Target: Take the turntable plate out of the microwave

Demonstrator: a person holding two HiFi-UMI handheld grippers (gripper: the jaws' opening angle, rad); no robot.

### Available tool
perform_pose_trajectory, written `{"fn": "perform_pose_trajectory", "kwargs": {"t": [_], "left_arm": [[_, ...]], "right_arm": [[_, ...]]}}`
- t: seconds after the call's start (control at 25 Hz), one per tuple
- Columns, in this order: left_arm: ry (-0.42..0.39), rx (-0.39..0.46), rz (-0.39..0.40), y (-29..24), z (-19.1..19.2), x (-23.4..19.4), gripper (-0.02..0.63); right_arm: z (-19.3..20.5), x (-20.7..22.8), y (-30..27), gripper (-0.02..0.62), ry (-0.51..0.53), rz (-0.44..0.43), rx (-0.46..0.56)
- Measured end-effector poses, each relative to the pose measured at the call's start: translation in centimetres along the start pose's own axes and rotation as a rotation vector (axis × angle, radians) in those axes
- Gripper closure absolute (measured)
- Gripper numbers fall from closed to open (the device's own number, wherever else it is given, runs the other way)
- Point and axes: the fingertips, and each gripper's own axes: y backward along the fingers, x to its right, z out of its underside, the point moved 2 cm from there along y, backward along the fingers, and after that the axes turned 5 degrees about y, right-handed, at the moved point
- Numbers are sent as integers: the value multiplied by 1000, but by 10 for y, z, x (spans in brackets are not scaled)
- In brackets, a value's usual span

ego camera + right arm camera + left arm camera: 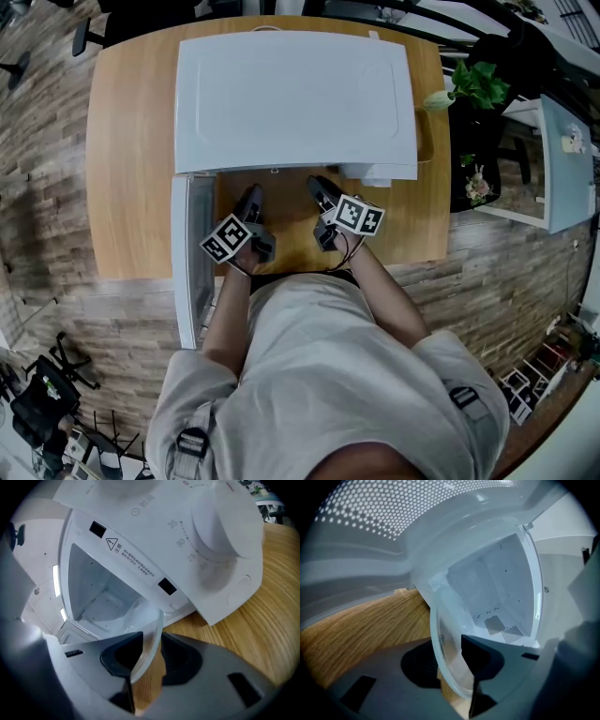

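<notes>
both jaws are closing round the rim of the turntable plate (pixel 447 634), not clamped yet. let your left gripper (pixel 454 667) and right gripper (pixel 150 663) bite evenly, then draw it out of the microwave (pixel 295 98) level.

Head view: bright, even light, edges bowed. Gripper views: heavy fisheye, dark corners, near jaws blurred, light speckling through door (pixel 393 508) mesh, cavity (pixel 103 597) softly lit.

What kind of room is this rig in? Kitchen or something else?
Probably an office or lab room rather than a kitchen: the microwave sits on a freestanding wooden table, not a counter. What looks like a wheeled chair base stands on the wood-look floor, and a potted plant is nearby.
</notes>
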Motion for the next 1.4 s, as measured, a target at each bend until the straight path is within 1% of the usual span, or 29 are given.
{"fn": "perform_pose_trajectory", "kwargs": {"t": [0.24,0.48,0.72,0.88,1.08,1.2,1.28,1.32,1.36,1.4], "left_arm": [[1,-6,-4,2,0,3,470],[4,-4,9,6,2,9,485],[12,-11,21,16,10,11,494],[18,-12,28,22,15,10,492],[41,-32,14,27,22,2,486],[58,-31,18,27,26,-1,488],[66,-30,18,26,27,-2,485],[66,-31,19,26,28,-3,485],[65,-33,21,26,28,-4,485],[63,-33,23,26,28,-4,485]], "right_arm": [[0,-2,6,486,8,11,-2],[-1,2,11,499,5,28,10],[2,0,17,499,5,8,2],[4,5,27,499,27,38,9],[12,4,33,503,28,49,-4],[16,6,29,503,-2,13,-1],[16,1,24,484,-39,-31,0],[16,0,22,441,-58,-47,1],[15,1,18,416,-75,-57,5],[13,1,15,411,-91,-66,9]]}}
